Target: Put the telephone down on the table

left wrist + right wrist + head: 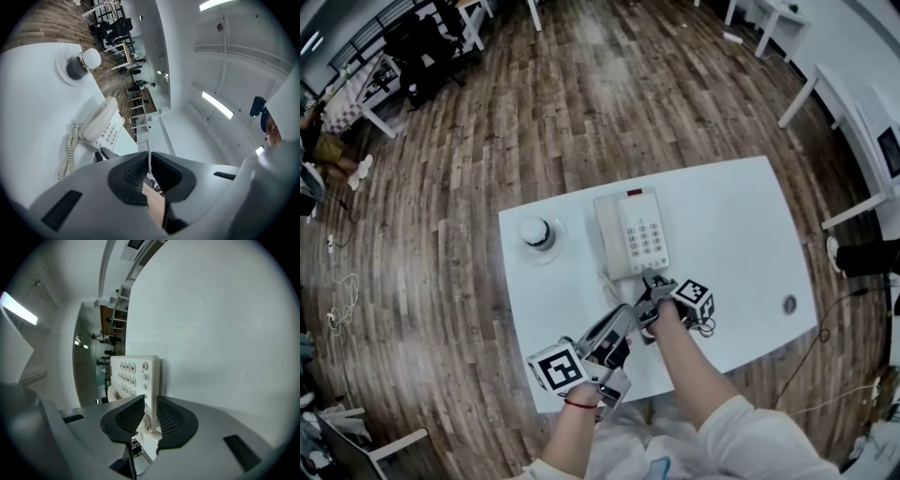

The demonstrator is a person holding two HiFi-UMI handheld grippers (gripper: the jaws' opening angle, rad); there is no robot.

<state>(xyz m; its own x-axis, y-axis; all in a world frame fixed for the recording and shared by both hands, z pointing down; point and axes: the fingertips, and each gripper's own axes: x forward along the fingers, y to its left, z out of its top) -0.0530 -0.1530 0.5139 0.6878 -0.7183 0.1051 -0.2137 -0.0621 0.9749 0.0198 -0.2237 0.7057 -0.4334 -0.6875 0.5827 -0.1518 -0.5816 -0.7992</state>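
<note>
A white push-button telephone (pixel 633 234) lies flat on the white table (pixel 731 225), its handset on the cradle at its left side. My right gripper (pixel 649 279) is at the telephone's near edge. In the right gripper view the pads lie against both faces of that edge (pixel 151 401), with the keypad (pixel 133 376) beyond. My left gripper (pixel 628 317) hovers just behind and to the left, shut with nothing between its fingers (pixel 149 164). From the left gripper view the telephone (pixel 101 124) and its coiled cord (pixel 70 150) lie ahead on the table.
A round white-capped knob on a saucer (pixel 537 232) stands left of the telephone on the table. A small round grommet (pixel 788 304) sits near the table's right edge. Wooden floor surrounds the table, with other desks and chairs (pixel 422 56) at the far left.
</note>
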